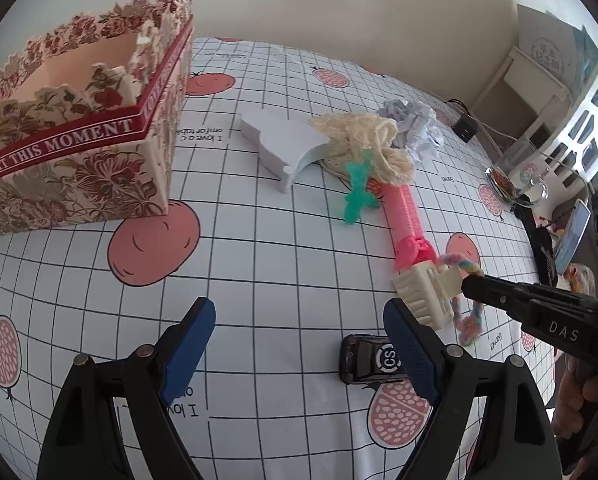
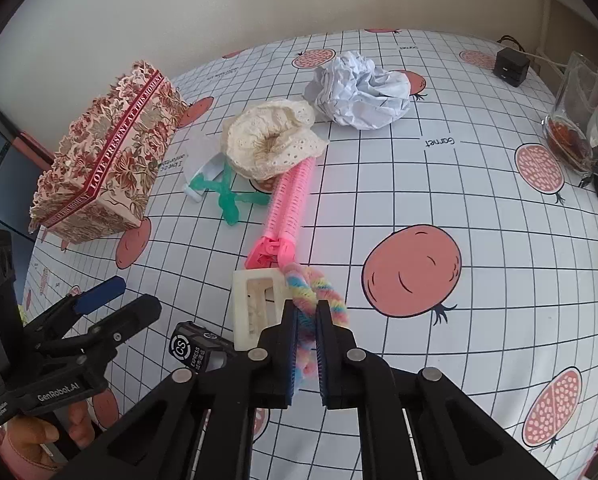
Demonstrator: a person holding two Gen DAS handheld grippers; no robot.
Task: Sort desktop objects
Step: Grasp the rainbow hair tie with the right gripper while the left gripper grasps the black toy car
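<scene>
Right tongs (image 2: 307,320) pinching pastel twisted hair tie (image 2: 319,292), lying near worktop (image 2: 439,184) edge beside cream claw clip (image 2: 255,304). Left tongs (image 1: 299,344) hovering wide open, gripping nothing.

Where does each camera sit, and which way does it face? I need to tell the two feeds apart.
Left wrist: rides the open left tongs, facing across the tablecloth toward the floral box; the right tongs reach in from the right.
Right wrist: rides the right tongs, closed around the pastel twisted cord; the left tongs and a hand show lower left.
Shared: box, cord, cream clip, pink roller.
</scene>
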